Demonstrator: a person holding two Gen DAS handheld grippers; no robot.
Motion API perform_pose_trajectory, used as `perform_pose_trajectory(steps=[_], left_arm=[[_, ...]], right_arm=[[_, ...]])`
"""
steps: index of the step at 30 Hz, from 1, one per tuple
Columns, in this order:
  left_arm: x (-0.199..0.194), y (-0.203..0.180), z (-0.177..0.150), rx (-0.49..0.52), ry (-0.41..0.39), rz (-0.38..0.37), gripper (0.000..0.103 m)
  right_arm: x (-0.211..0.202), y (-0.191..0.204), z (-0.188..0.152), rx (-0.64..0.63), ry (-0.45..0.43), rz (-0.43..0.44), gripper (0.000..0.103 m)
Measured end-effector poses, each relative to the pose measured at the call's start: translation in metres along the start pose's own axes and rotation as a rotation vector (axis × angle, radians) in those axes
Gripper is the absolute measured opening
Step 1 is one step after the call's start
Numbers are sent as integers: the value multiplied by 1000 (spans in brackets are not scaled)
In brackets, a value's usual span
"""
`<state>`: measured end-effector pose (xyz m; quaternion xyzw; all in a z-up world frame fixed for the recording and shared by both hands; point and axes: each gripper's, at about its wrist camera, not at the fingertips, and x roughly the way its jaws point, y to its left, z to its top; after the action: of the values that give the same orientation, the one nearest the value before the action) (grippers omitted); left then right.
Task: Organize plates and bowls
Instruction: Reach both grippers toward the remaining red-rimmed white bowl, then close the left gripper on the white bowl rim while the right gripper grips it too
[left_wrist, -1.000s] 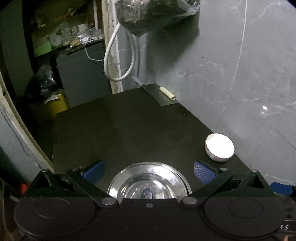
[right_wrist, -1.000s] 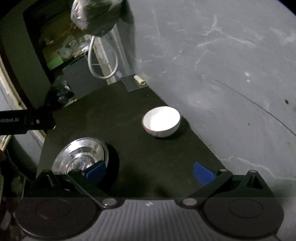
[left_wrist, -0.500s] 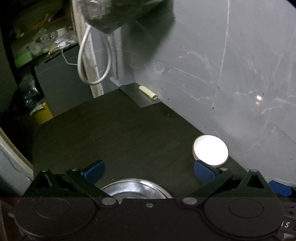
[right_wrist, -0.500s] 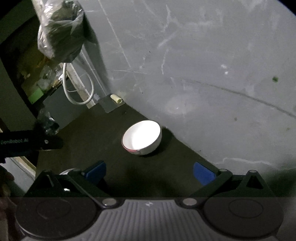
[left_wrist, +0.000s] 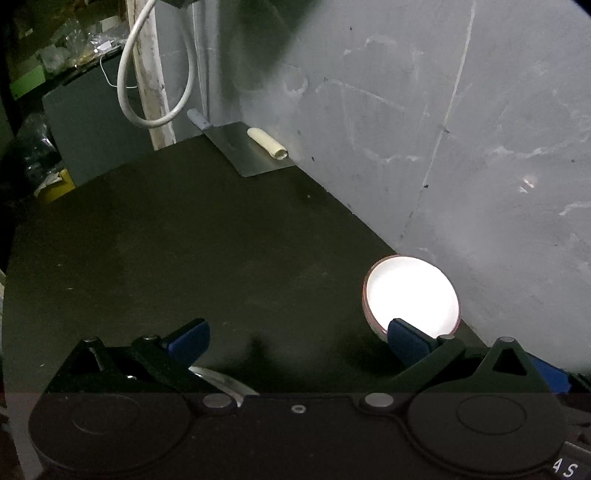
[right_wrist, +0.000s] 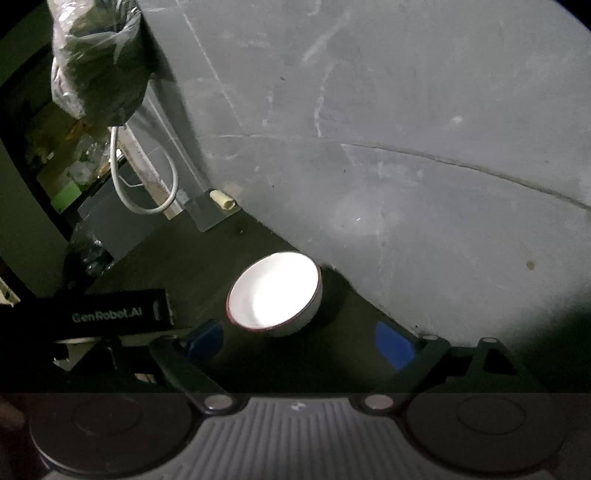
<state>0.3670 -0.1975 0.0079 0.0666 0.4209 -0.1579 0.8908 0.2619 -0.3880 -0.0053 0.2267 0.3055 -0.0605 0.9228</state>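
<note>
ok, 1 white bowl, 1 steel plate; both grippers released, holding nothing.

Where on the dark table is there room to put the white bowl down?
The widest bare patch of the dark table lies between the white bowl and the metal sheet at the far corner. It is tight by the grey wall and near the steel plate.

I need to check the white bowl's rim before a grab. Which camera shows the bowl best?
The right wrist view: the white bowl shows whole, rim and side, ahead of the open right gripper. In the left wrist view a finger covers its near edge.
</note>
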Motion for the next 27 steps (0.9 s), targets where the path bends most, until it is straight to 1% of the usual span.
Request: perform_pose_trajectory(steps=[3,5,8,10,13,17,21,23,24,26,27], left_arm=[[9,-1,7,0,6,6,102],[14,-1,11,-1,8,7,102],[23,-1,18,3,17,3,102],[29,-1,23,6,27,-1,102],[39,-1,28,8,45,-17,102],[48,-5,31,16,64,-51,101],[56,-7,32,20,91,-96,88],[59,-7,32,11,110,-121,78],[61,-7,31,6,117,-134,76],[63,-7,31,4,126,-150,65],[64,-8,31,5,129,-156,62]], right_arm=[[12,-1,2,5,14,0,87],[20,-1,3,15,28,2,87],[30,0,7,28,25,1,84],[38,1,10,27,32,-2,81],[46,1,11,27,40,-8,76],[55,2,12,22,48,-15,74],[63,5,13,14,56,-17,66],[66,5,14,13,58,-17,63],[67,5,14,14,59,-17,59],[70,6,15,12,63,-15,56],[70,6,15,12,65,-15,54]])
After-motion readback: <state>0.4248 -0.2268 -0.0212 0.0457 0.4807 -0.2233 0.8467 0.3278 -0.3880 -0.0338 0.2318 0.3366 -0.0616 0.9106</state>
